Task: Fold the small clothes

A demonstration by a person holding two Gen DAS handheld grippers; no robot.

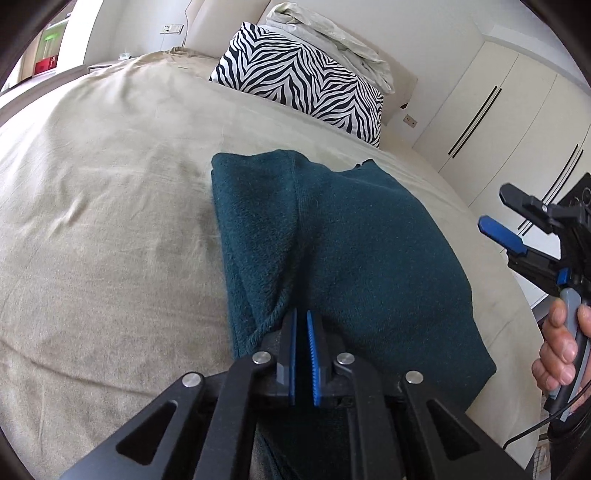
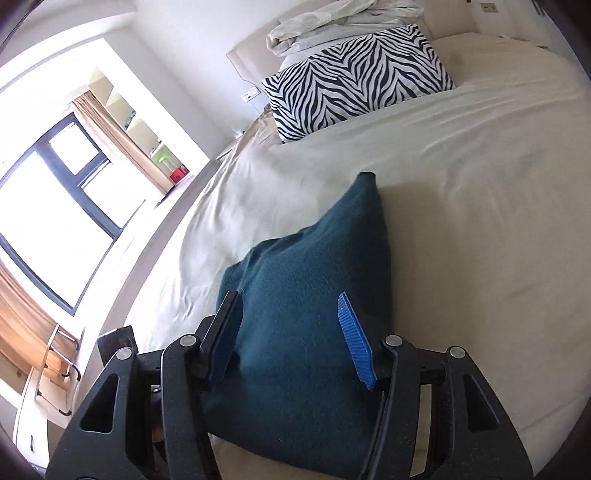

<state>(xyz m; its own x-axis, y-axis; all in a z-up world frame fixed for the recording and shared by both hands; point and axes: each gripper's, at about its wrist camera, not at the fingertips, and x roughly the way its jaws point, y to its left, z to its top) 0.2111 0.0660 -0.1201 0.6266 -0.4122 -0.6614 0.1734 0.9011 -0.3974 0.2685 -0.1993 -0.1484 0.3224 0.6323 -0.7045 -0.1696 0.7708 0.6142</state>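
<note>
A dark teal garment (image 1: 332, 236), thick and fleecy, lies on the bed (image 1: 110, 206) near its close edge, already doubled over into a compact shape with a stitched seam running down it. It sits on the plain beige cover, well apart from the zebra-striped pillow (image 1: 299, 81) and the crumpled pale bedding (image 1: 332, 33) at the headboard, which gives clear room to lay the folds flat.

The left hand-held gripper (image 1: 304, 332) sits at the near hem with its blue pads drawn almost together. Only a thin slit shows between them, and no cloth is visibly caught there; a rolled edge of the fabric lies just beside the left pad. I judge it is closed empty at the hem rather than pinching it, though the tips partly hide the contact.

The right hand-held gripper (image 2: 291, 332) hangs over the garment's near end with its jaws parted about halfway, fabric showing between them but neither pad pressing on it. That looks like a stance for taking or releasing a corner.

The left wrist view alone shows the seam, the person's hand (image 1: 561, 347) on the right tool's handle, and the white wardrobe (image 1: 498, 122). The right wrist view alone shows the window (image 2: 55, 206), and the garment's raised far corner.
</note>
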